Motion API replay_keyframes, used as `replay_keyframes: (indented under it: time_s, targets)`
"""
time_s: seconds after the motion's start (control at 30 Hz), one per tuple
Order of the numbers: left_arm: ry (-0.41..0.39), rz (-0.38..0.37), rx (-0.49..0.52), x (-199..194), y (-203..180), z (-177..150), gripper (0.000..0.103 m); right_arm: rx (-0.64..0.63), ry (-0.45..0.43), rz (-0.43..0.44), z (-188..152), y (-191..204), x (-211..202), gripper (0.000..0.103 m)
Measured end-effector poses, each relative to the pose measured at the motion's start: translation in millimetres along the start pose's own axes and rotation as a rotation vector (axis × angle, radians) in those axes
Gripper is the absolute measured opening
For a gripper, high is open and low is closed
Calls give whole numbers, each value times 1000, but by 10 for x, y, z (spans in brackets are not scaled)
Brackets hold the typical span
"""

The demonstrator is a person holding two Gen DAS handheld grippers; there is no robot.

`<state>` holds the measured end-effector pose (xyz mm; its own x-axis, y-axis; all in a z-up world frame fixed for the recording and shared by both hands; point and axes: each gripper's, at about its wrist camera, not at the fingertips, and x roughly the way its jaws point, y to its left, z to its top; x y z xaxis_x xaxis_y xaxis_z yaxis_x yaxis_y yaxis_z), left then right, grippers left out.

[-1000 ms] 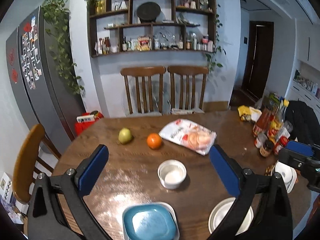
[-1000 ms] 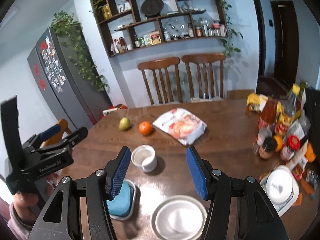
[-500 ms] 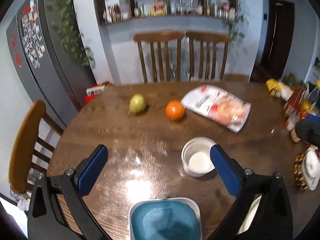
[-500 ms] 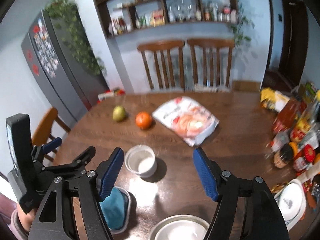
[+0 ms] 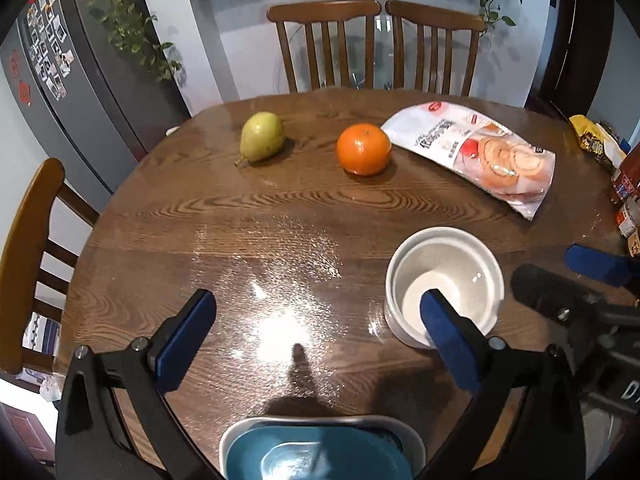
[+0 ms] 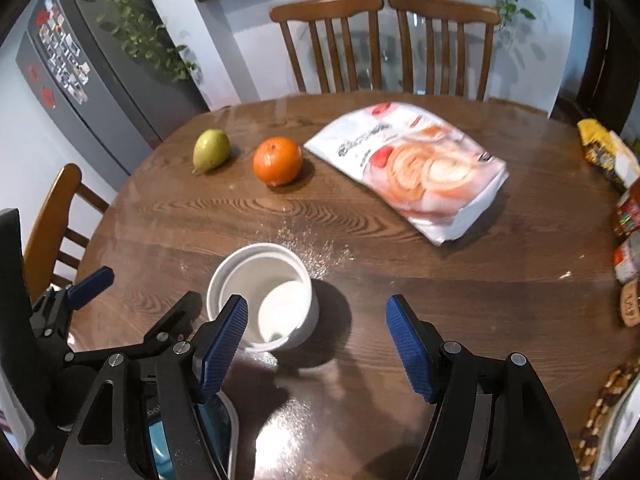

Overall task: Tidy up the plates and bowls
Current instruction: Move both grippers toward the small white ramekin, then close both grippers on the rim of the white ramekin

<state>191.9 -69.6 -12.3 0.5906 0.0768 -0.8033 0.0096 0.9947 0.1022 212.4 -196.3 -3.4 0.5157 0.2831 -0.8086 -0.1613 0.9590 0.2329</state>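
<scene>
A white round bowl (image 5: pixel 444 284) stands on the wooden table; it also shows in the right wrist view (image 6: pixel 262 294). A blue square plate on a white plate (image 5: pixel 320 452) lies at the near edge, partly hidden under my right gripper's left finger in the right wrist view (image 6: pixel 218 428). My left gripper (image 5: pixel 316 336) is open and empty, low over the table above the blue plate, its right finger in front of the bowl. My right gripper (image 6: pixel 318 344) is open and empty, just right of the bowl. The left gripper also shows in the right wrist view (image 6: pixel 132 316).
A pear (image 5: pixel 262 136), an orange (image 5: pixel 363 148) and a snack bag (image 5: pixel 476 152) lie farther back. Bottles and jars (image 6: pixel 628 232) stand at the right edge. Chairs (image 5: pixel 376 44) stand behind the table and at the left (image 5: pixel 28 248).
Both grippers have moved forward and lower over the table, so the bowl is much closer. The white plate at the near right has dropped out of view.
</scene>
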Motion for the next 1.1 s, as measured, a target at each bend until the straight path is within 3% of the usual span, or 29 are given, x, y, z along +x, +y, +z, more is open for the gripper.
replay_keyframes:
  time_s: [0.87,1.1]
  targets:
    - [41,8,66,309,-177,-12,101,20,63,4,-20,-49,379,73]
    - [49,-3,80,330,-210,-17,89,9,79,-10,-19,-26,424,72]
